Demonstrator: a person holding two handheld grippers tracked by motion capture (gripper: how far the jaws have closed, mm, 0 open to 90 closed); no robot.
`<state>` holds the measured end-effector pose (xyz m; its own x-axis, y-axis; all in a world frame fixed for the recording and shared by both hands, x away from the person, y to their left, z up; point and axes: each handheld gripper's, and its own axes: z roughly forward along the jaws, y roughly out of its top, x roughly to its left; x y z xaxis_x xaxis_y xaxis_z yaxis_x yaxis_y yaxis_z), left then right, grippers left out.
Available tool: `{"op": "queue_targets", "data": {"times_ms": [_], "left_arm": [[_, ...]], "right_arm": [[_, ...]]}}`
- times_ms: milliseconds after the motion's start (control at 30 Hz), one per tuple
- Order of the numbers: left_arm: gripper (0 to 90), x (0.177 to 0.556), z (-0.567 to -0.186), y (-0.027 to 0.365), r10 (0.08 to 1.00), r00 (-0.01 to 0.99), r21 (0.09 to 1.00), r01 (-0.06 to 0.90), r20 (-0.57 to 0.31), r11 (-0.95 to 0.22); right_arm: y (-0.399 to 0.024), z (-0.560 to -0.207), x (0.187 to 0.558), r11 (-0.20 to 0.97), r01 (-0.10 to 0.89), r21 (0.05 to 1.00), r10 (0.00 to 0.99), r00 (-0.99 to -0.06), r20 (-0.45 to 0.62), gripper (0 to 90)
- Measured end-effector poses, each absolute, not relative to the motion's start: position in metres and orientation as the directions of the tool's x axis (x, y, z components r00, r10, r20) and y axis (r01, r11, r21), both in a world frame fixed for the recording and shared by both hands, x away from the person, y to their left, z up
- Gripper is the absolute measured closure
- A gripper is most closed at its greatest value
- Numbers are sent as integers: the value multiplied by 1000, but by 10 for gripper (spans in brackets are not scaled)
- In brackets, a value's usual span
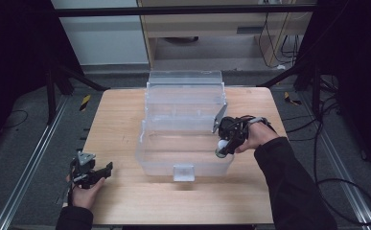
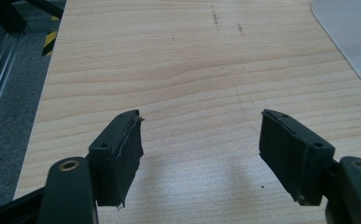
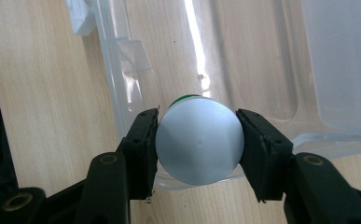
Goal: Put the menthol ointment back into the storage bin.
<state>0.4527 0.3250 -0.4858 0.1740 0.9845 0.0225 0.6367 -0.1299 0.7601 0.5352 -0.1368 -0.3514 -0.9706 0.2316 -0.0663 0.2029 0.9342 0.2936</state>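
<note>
A clear plastic box (image 1: pixel 164 165) with its lid (image 1: pixel 185 82) raised stands in the middle of the wooden table (image 1: pixel 116 129). My right gripper (image 1: pixel 222 149) hangs over the box's front right corner, pointing down, shut on a small round container (image 1: pixel 220 146) that is pale with a green end. In the right gripper view the container's pale round face (image 3: pixel 199 144) sits between the two pads (image 3: pixel 143 144), just above the box rim (image 3: pixel 117 98). My left gripper (image 1: pixel 107 168) rests at the table's front left. Its jaws (image 2: pixel 199 135) stand wide apart over bare wood.
A white latch (image 1: pixel 183 172) sticks out from the box's front wall. A corner of the box (image 2: pixel 350 42) shows at the upper right of the left gripper view. Metal rails and cables run along the floor on both sides of the table.
</note>
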Motion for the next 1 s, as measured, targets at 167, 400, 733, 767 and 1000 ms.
{"op": "queue_targets", "data": {"times_ms": [167, 400, 733, 767, 1000], "left_arm": [[294, 453, -486, 325, 985, 174, 761, 636, 20, -128], [294, 453, -486, 325, 985, 174, 760, 637, 23, -130], [294, 453, -486, 325, 985, 174, 760, 637, 23, -130], [294, 453, -486, 325, 985, 173, 759, 638, 20, -127], [295, 453, -486, 325, 985, 172, 760, 638, 19, -126]], "right_arm": [[-137, -357, 536, 936, 206, 286, 232, -971, -59, 504], [-137, -367, 537, 938, 211, 276, 233, -971, -48, 504], [-137, -376, 538, 941, 218, 258, 235, -971, -36, 503], [-137, -377, 538, 942, 218, 256, 235, -971, -37, 503], [-139, -384, 539, 944, 220, 246, 235, -971, -32, 503]]}}
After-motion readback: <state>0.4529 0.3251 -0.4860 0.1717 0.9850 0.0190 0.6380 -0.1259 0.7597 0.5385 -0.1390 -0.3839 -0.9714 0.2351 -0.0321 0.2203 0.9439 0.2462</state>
